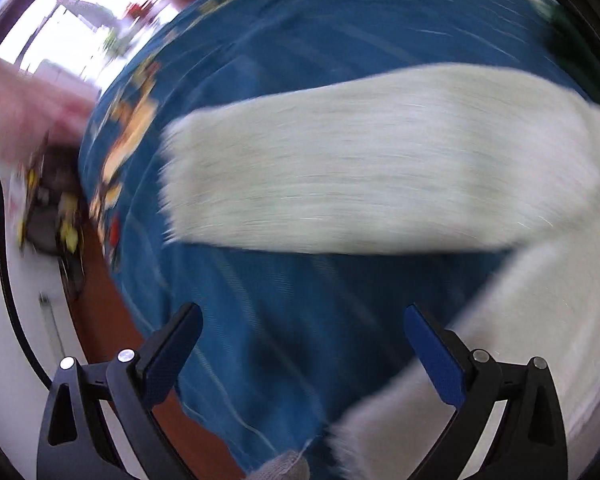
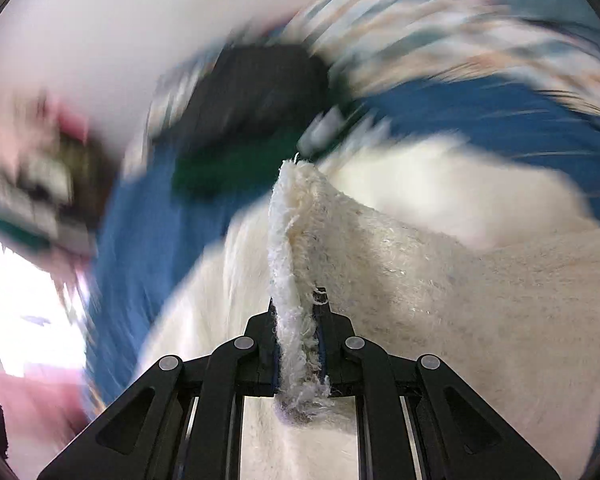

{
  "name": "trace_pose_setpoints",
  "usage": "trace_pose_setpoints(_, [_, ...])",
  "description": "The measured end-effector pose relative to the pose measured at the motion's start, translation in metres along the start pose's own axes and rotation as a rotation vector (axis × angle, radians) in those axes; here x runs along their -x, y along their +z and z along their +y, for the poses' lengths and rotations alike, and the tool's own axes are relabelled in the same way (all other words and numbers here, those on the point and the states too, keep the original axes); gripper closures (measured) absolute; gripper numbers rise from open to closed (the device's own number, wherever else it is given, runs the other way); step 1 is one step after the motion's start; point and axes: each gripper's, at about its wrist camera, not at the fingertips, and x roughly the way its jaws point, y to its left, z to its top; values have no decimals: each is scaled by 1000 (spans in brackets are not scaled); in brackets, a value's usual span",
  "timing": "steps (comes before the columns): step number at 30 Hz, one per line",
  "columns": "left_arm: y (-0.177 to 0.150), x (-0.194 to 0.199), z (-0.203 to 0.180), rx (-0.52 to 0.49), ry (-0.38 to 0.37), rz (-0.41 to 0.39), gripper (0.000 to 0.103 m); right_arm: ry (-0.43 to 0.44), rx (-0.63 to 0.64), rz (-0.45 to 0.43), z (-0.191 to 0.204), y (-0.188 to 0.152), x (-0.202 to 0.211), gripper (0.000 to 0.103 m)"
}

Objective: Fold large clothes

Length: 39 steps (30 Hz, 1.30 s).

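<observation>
A cream fuzzy garment [image 1: 380,176] lies on a blue bedspread [image 1: 300,40]; both views are motion-blurred. In the left wrist view one part stretches across the middle and another part runs down the right side [image 1: 540,340]. My left gripper [image 1: 302,320] is open and empty above the bedspread, jaws wide apart. My right gripper [image 2: 298,312] is shut on a folded edge of the cream garment [image 2: 460,280], which rises between the fingers and drapes off to the right.
The bedspread [image 2: 148,232] has a patterned border [image 1: 128,128]. A dark object and a green item [image 2: 240,152] lie at the far side of the bed. A bright window [image 1: 80,20], orange floor [image 1: 112,320] and a black cable [image 1: 4,240] are at the left.
</observation>
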Motion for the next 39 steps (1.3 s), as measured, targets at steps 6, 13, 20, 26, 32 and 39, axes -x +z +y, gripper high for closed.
trace_pose_setpoints(6, [21, -36, 54, 182, -229, 59, 1, -149, 234, 264, 67, -60, -125, 70])
trace_pose_setpoints(13, [61, -70, 64, 380, -496, 64, 1, 122, 26, 238, 38, -75, -41, 28])
trace_pose_setpoints(20, [105, -91, 64, 591, -387, 24, 45, -18, -61, 284, -9, -70, -27, 28])
trace_pose_setpoints(26, [172, -59, 65, 457, -250, -156, 90, 81, -173, 263, 9, -67, -69, 66])
trace_pose_setpoints(32, [207, 15, 39, 224, -182, -360, 91, 36, -190, 340, 39, -74, -139, 69])
trace_pose_setpoints(39, [174, 118, -32, -108, -95, -611, 93, -361, 13, 278, 51, -71, -74, 25])
